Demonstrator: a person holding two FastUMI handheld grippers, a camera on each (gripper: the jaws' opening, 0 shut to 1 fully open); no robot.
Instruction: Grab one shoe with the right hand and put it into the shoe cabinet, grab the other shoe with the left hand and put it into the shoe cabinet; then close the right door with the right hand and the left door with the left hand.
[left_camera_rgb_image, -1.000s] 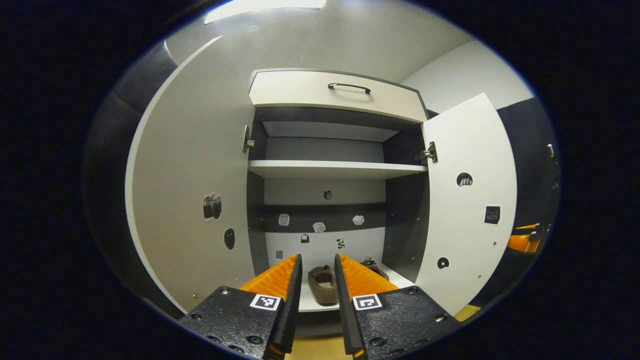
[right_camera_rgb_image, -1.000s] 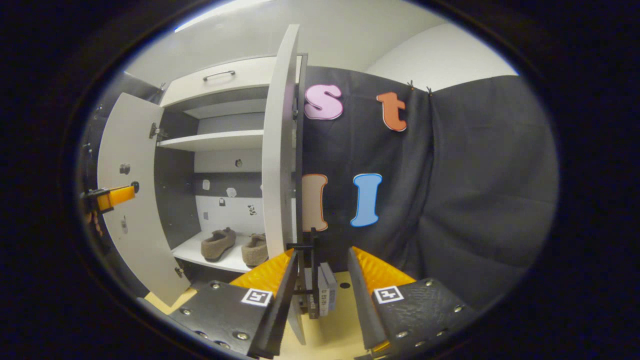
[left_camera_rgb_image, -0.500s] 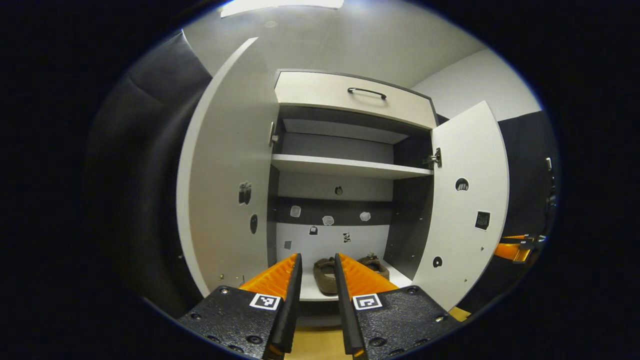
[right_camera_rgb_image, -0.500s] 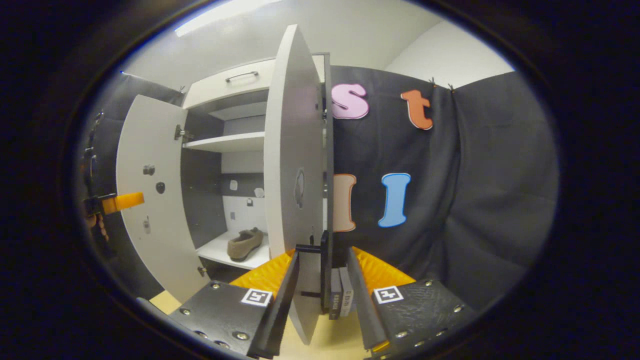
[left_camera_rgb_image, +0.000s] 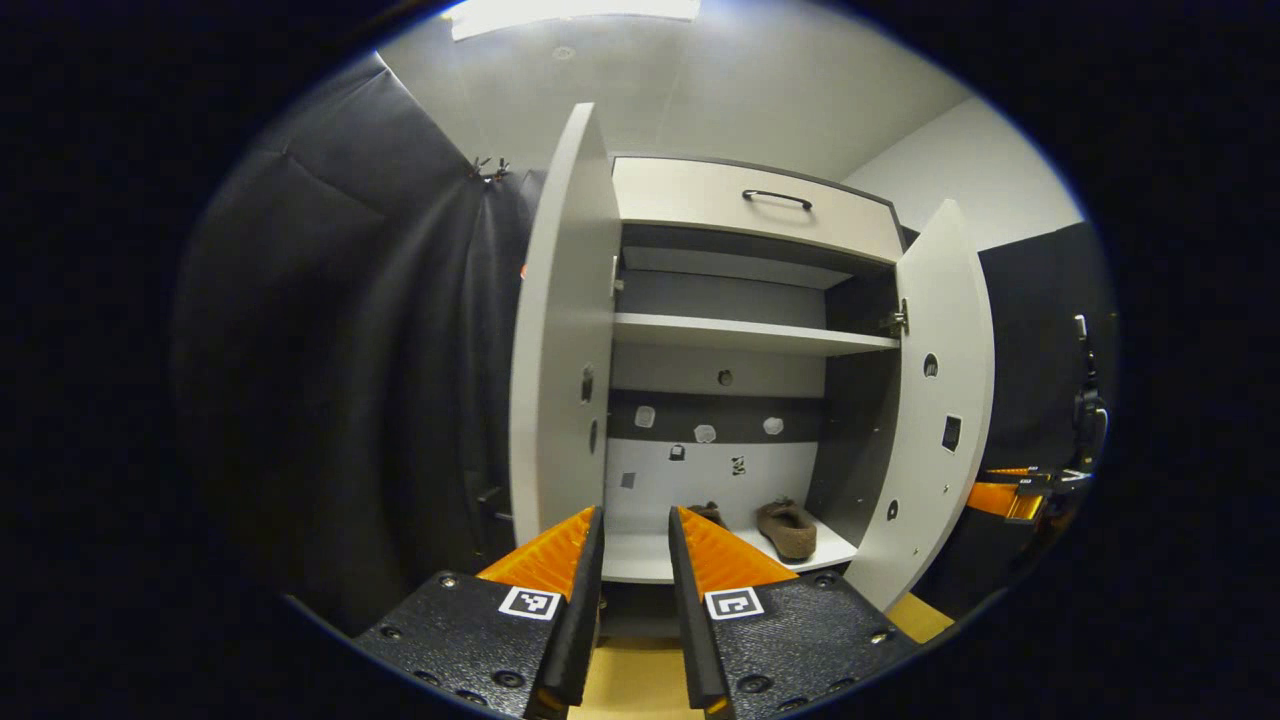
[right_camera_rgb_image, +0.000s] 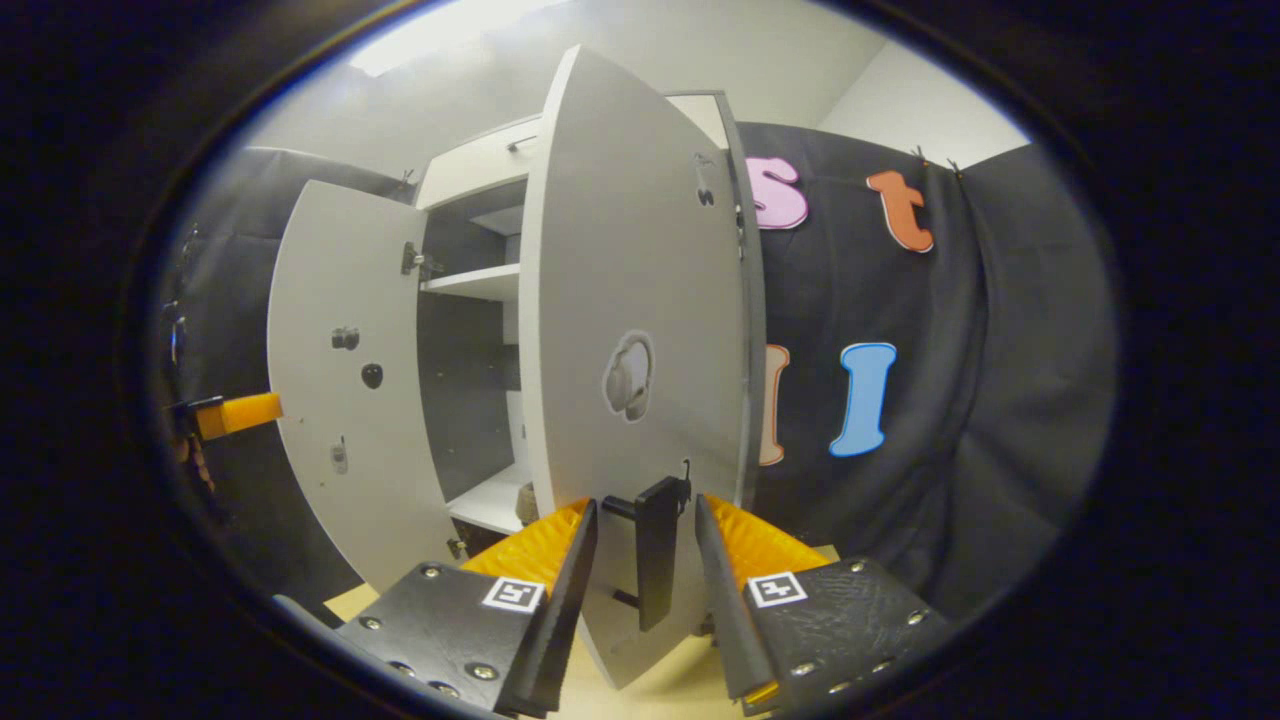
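Observation:
Two brown shoes sit on the shoe cabinet's bottom shelf (left_camera_rgb_image: 640, 560): one shoe (left_camera_rgb_image: 787, 528) in plain sight, the other shoe (left_camera_rgb_image: 705, 512) half hidden behind my left gripper's finger. My left gripper (left_camera_rgb_image: 636, 530) hangs in front of the cabinet, open by a narrow gap, holding nothing. The left door (left_camera_rgb_image: 560, 350) stands edge-on just left of it. The right door (right_camera_rgb_image: 630, 300) is partly swung in. Its dark handle (right_camera_rgb_image: 655, 550) stands between the fingers of my open right gripper (right_camera_rgb_image: 645, 520), with gaps on both sides.
A closed drawer (left_camera_rgb_image: 760, 205) with a bar handle tops the cabinet, and an upper shelf (left_camera_rgb_image: 750, 335) is bare. Black cloth hangs on both sides. The right gripper (left_camera_rgb_image: 1005, 495) shows beyond the right door; the left gripper (right_camera_rgb_image: 235, 413) shows beside the left door (right_camera_rgb_image: 340, 400).
The right door has swung toward shut with the right gripper at its handle, hiding the shoes in that view. The left gripper view has shifted left, so the left door now looks edge-on.

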